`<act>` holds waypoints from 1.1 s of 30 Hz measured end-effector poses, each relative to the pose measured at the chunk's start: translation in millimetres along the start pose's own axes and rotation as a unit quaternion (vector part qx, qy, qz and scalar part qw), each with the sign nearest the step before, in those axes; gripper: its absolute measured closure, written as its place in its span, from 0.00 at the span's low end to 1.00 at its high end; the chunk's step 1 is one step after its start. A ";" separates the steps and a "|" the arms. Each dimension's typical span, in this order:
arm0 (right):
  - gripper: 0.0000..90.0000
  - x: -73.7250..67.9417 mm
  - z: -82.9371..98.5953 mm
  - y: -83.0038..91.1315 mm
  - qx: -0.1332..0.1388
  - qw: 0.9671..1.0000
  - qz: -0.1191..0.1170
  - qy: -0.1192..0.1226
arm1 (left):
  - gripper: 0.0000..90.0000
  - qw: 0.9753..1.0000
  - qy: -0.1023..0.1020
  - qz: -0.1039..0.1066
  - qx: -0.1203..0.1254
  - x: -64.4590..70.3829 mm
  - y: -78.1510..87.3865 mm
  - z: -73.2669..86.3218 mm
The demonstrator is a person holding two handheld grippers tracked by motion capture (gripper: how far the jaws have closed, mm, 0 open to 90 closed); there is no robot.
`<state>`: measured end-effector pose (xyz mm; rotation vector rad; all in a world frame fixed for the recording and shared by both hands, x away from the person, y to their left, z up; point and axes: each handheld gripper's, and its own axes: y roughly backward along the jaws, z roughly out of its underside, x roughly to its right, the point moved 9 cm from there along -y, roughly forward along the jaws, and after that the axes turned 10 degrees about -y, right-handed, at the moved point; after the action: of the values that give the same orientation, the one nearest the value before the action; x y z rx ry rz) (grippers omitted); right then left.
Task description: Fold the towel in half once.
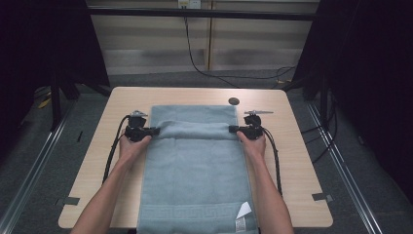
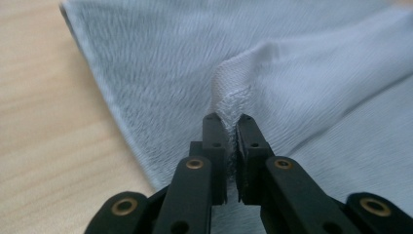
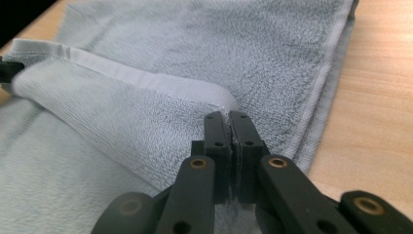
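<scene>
Overhead, white tag (image 1: 244, 210) visible; gripper views show jaws pinching towel (image 1: 195, 165).

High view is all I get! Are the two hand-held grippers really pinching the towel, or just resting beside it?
Observer: Pinching. In the left gripper view, the left hand-held gripper has its jaws shut on a puckered bit of the towel.
Operator: And the other one?
Observer: In the right gripper view, the right hand-held gripper is shut on the towel's hemmed edge.
Operator: Is the towel flat there?
Observer: No, that view shows the held edge raised off the layer of towel under it.
</scene>
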<state>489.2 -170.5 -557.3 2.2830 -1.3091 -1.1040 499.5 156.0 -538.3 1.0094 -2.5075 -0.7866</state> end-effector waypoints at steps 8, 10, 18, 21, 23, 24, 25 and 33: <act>0.97 -39.9 -42.3 53.9 0.065 0.995 -0.060 0.045 | 0.94 0.997 -0.003 0.015 0.075 8.4 57.3 -40.7; 0.97 -51.6 -51.7 70.0 0.077 0.993 -0.076 0.052 | 0.94 0.996 -0.012 0.017 0.083 13.6 67.1 -50.1; 0.97 -90.0 -75.2 135.2 0.107 0.986 -0.082 0.103 | 0.94 0.987 -0.043 0.024 0.154 48.1 127.0 -93.8; 0.97 -105.8 -75.0 157.8 0.116 0.982 -0.086 0.121 | 0.94 0.983 -0.049 0.031 0.173 60.2 145.7 -99.9; 0.97 -118.0 -73.4 175.8 0.131 0.977 -0.085 0.142 | 0.94 0.981 -0.068 0.036 0.177 73.4 160.2 -99.1; 0.97 -123.2 -71.0 183.8 0.137 0.975 -0.091 0.148 | 0.94 0.979 -0.079 0.037 0.182 78.9 167.5 -97.2; 0.97 -127.5 -67.4 191.3 0.143 0.974 -0.096 0.150 | 0.94 0.979 -0.080 0.039 0.185 82.7 172.3 -94.5; 0.97 -137.7 9.4 209.7 0.104 0.974 -0.105 0.174 | 0.94 0.982 -0.085 0.065 0.153 108.2 177.7 -25.1</act>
<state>313.9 -169.9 -377.5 2.6661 -1.1086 -0.6014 341.6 175.9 -402.0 0.8883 -2.8712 -0.4754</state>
